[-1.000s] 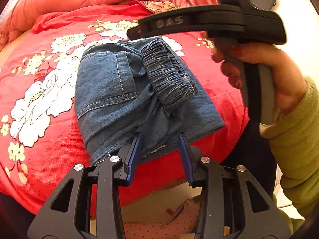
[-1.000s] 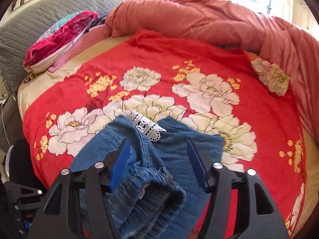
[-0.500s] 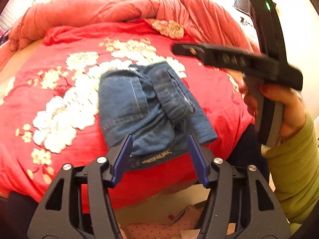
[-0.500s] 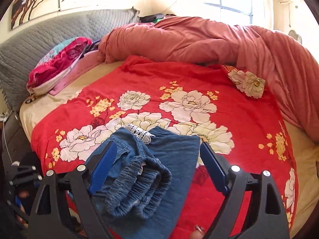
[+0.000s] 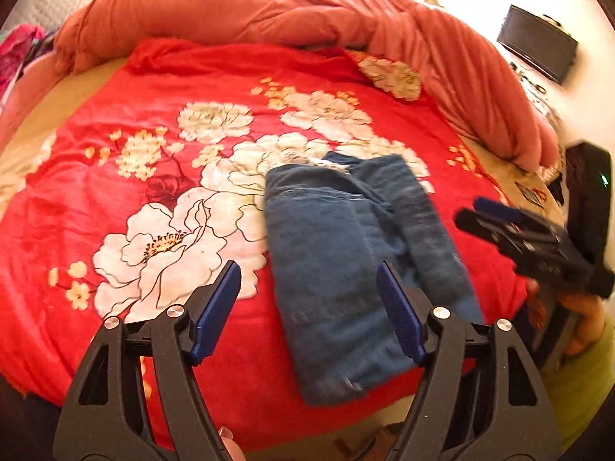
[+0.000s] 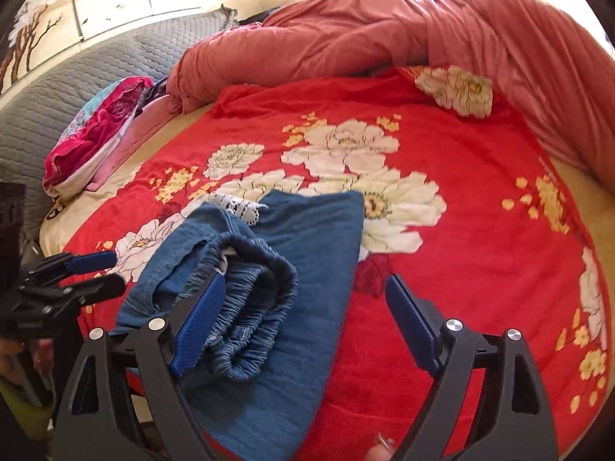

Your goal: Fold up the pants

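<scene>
The blue denim pants (image 5: 346,269) lie folded into a compact bundle on the red floral blanket (image 5: 153,176), near the bed's front edge. In the right wrist view the pants (image 6: 292,276) show the gathered elastic waistband (image 6: 250,307) on top and a white lace trim (image 6: 238,203) at the far end. My left gripper (image 5: 309,307) is open and empty, held above the near end of the pants. My right gripper (image 6: 303,319) is open and empty, above the waistband side. Each gripper shows in the other's view, the right one (image 5: 499,219) and the left one (image 6: 92,272).
A bunched salmon duvet (image 5: 307,11) lies along the far side of the bed. A pink and red pillow (image 6: 96,130) rests against the grey quilted headboard (image 6: 77,77). A dark box (image 5: 538,48) stands at the far right. The bed edge runs just below the pants.
Both grippers have pulled back and up from the pants and opened wider. The left view has swung left, so the pants now sit right of centre. The folded pants have stayed in place.
</scene>
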Tool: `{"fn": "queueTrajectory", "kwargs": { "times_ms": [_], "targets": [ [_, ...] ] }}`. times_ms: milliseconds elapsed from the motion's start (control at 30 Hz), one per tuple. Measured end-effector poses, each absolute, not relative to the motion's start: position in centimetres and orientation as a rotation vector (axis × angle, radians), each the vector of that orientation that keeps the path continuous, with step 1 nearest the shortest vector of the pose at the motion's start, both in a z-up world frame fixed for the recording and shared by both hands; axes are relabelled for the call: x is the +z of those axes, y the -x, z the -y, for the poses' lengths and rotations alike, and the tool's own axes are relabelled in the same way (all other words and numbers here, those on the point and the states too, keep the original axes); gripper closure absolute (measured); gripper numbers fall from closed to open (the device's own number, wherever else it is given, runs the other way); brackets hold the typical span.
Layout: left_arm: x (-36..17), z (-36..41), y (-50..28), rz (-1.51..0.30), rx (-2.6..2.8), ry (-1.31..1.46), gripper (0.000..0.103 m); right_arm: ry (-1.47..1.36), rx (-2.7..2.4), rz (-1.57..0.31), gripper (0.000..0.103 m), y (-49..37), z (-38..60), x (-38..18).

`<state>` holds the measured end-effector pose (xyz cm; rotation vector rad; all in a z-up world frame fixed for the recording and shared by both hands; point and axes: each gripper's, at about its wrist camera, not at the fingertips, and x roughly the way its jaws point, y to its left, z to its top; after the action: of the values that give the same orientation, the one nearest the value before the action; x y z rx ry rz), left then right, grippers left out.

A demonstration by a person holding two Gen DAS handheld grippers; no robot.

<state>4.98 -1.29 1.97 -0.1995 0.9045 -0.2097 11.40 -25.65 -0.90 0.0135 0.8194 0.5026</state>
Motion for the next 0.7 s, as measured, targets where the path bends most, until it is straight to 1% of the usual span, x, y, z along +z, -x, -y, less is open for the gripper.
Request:
{"fn": "queueTrajectory", "kwargs": {
  "times_ms": [267,367,433,500,533,567,600,633,700],
  "targets": [
    [-1.3,0.9,-8.0,-0.972,-0.248,0.311,0.038,-0.126,0.571,-0.931,0.019,-12.9,26.0,-4.3],
    [-2.0,1.2,-8.3,-0.977,-0.274,0.328,0.038,-0.179,0.613,-0.955,0.023,-13.1,26.0,-5.4],
    [-2.4,1.6,-8.6,-0.986,-0.298,0.346,0.039,-0.185,0.634,-0.952,0.036,-13.0,25.8,-5.6],
    [-2.7,1.9,-8.7,-0.988,-0.305,0.357,0.042,-0.203,0.668,-0.95,0.045,-13.0,25.6,-5.7],
    [-2.8,2.0,-8.7,-0.987,-0.31,0.365,0.049,-0.21,0.681,-0.943,0.051,-12.9,25.6,-5.8],
    [-2.7,2.2,-8.7,-0.984,-0.313,0.373,0.052,-0.215,0.689,-0.94,0.055,-13.0,25.5,-5.8],
    [-2.7,2.3,-8.6,-0.98,-0.315,0.376,0.058,-0.221,0.697,-0.931,0.062,-12.9,25.5,-5.8],
    [-2.4,2.7,-8.4,-0.967,-0.306,0.363,0.061,-0.22,0.701,-0.923,0.067,-12.8,25.5,-5.7],
    [-1.8,3.4,-7.9,-0.945,-0.287,0.317,0.066,-0.177,0.692,-0.887,0.072,-12.3,25.0,-5.0]
  ]
}}
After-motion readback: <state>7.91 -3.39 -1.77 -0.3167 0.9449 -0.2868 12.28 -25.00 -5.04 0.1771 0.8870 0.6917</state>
